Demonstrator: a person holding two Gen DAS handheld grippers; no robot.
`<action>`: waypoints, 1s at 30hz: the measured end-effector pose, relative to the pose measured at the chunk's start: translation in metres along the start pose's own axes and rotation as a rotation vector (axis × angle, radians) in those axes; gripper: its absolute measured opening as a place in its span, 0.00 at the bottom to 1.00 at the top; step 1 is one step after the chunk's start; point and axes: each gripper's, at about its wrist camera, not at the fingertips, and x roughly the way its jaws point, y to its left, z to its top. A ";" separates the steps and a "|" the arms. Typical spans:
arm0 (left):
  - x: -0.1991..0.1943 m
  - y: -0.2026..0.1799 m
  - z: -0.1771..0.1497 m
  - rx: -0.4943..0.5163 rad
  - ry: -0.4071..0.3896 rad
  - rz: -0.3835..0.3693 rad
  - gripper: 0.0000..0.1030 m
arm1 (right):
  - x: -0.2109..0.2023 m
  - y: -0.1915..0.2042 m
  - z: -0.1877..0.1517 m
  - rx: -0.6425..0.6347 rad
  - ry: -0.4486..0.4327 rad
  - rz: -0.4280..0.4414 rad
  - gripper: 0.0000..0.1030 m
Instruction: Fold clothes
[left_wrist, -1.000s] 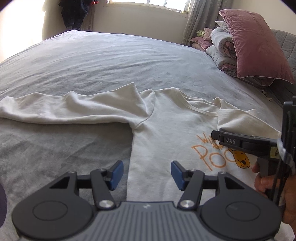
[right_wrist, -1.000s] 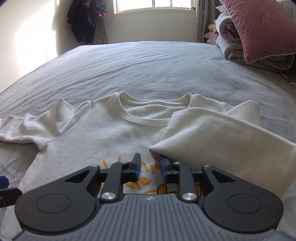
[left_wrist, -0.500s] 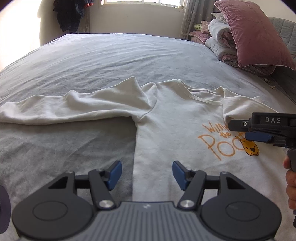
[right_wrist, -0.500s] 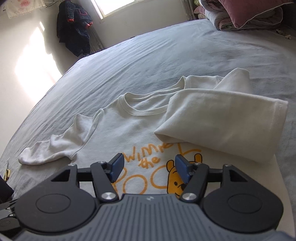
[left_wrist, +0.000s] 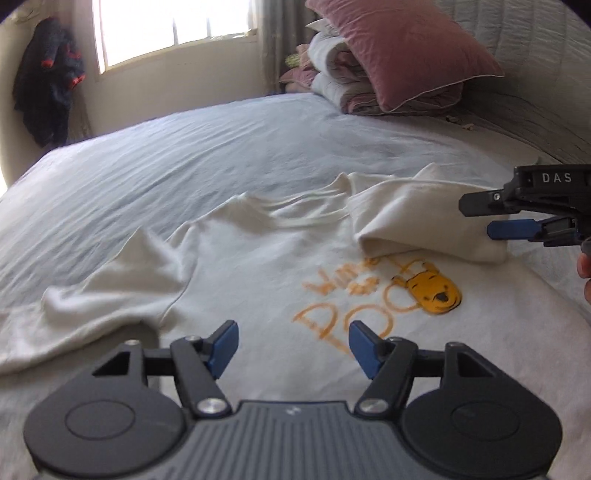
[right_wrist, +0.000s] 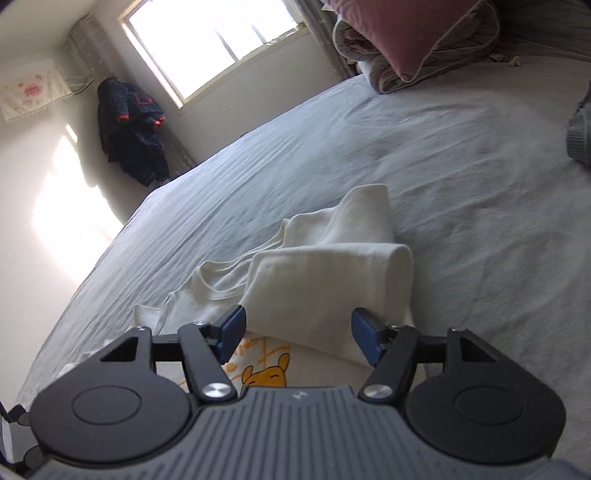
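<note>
Sweatshirt (left_wrist: 258, 280) half folded on the bed (left_wrist: 221, 147), both claws now clear of it.

It lies face up on the near part of the grey bedcover, its right sleeve (left_wrist: 424, 218) folded over the chest just above the orange print (left_wrist: 373, 295), its left sleeve (left_wrist: 92, 295) stretched out to the left. A second ago the right claw (right_wrist: 297, 334) was nipping that folded sleeve's cuff; since then it has let go, spread wide and drawn back empty, so by my judgement that sleeve's fold is set and the left sleeve remains. The left claw (left_wrist: 293, 349) hangs spread and empty over the near chest. Only the left view shows the outstretched sleeve; the right view shows the folded sleeve's rounded crease (right_wrist: 400, 280) at the shirt's right edge.
</note>
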 end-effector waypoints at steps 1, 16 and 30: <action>0.009 -0.008 0.005 0.001 -0.008 -0.020 0.65 | -0.002 -0.005 0.001 0.020 -0.011 -0.008 0.65; 0.030 -0.057 0.026 -0.024 -0.166 -0.145 0.72 | -0.009 -0.040 0.009 0.200 -0.100 0.059 0.22; -0.008 -0.059 0.012 0.005 -0.460 -0.250 0.82 | -0.024 0.001 0.024 0.319 -0.054 0.418 0.11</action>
